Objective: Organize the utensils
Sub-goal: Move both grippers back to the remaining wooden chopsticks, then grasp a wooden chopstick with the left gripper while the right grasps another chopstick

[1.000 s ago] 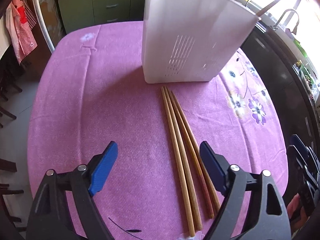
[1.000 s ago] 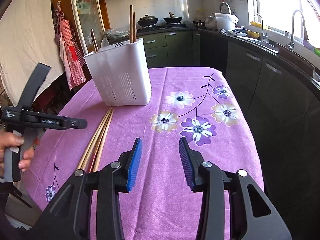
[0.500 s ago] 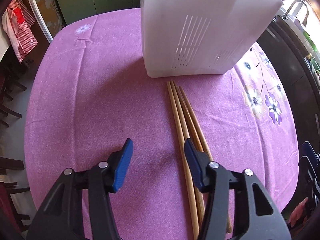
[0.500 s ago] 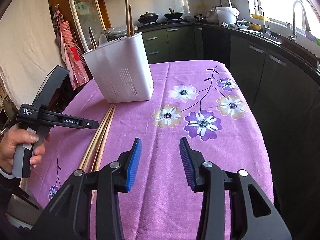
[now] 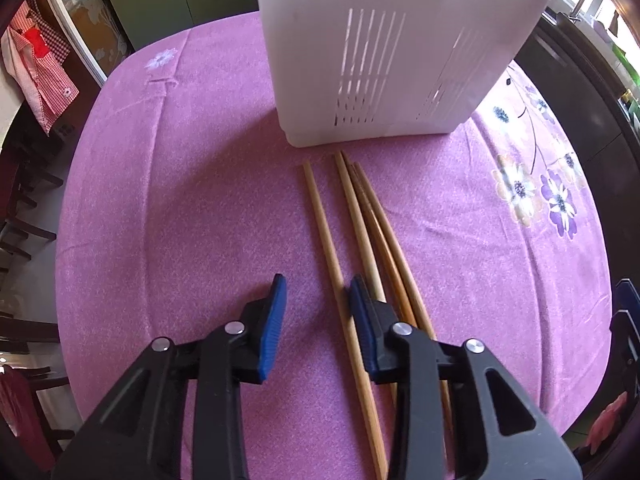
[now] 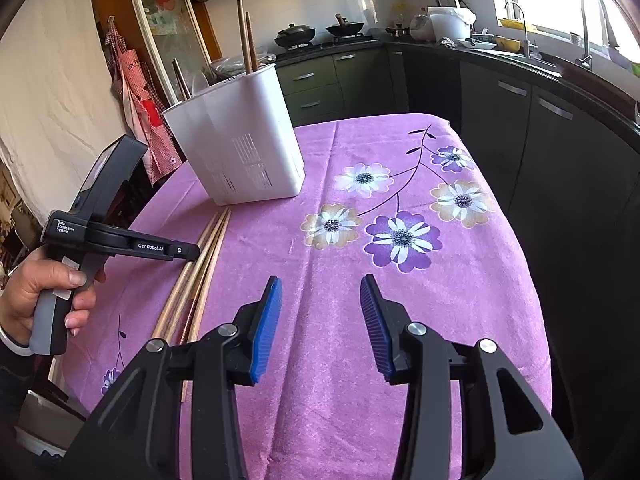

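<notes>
my left gripper (image 5: 316,316) points down at purple cloth (image 5: 180,200). jaws closing, one pale chopstick (image 5: 326,232) lies between them, pads not pressing it yet. three more chopsticks (image 5: 376,224) lie just right of it, side by side, tips near white holder (image 5: 400,52). holder stands on cloth with two sticks (image 6: 245,36) in it. my right gripper (image 6: 320,320) hangs over cloth, jaws apart, nothing in them.

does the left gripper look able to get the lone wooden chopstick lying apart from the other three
Probably yes. The left gripper is closing with the lone pale wooden chopstick already between its blue pads, and nothing covers it. The right-hand pad sits close to the three bunched wooden chopsticks, so it may nudge them.
</notes>
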`<state>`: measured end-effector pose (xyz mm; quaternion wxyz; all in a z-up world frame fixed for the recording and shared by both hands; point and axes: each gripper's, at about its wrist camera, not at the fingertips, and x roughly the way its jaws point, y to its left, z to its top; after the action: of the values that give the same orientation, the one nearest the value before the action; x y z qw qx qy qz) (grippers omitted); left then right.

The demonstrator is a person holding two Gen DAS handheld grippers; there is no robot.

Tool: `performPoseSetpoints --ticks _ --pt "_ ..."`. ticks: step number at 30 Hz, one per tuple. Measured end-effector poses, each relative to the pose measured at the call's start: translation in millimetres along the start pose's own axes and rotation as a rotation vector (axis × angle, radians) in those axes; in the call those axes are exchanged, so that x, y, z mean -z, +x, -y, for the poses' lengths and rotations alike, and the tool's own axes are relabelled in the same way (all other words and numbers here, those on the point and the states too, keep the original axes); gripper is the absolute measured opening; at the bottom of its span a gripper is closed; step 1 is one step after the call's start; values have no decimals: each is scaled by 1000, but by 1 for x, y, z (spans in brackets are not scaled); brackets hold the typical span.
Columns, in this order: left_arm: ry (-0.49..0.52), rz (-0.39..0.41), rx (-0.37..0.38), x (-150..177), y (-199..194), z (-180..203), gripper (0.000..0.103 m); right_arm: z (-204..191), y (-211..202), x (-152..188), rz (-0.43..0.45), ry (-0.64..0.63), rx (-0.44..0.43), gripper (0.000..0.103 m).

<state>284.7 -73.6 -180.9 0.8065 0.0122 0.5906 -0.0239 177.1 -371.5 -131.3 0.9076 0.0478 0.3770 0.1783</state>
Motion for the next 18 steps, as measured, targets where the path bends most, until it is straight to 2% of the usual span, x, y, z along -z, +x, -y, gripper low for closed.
performPoseSetpoints --ticks 9,11,13,18 --pt "15 3 -9 -6 4 19 31 -5 0 1 -6 -8 -17 41" --pt "22 3 -4 -9 4 25 27 -3 0 1 -6 -4 -17 41" --pt "24 1 4 -8 2 25 10 -2 1 1 -8 0 -16 41" --pt "17 -7 21 -7 0 24 8 -4 0 2 -9 0 -22 41"
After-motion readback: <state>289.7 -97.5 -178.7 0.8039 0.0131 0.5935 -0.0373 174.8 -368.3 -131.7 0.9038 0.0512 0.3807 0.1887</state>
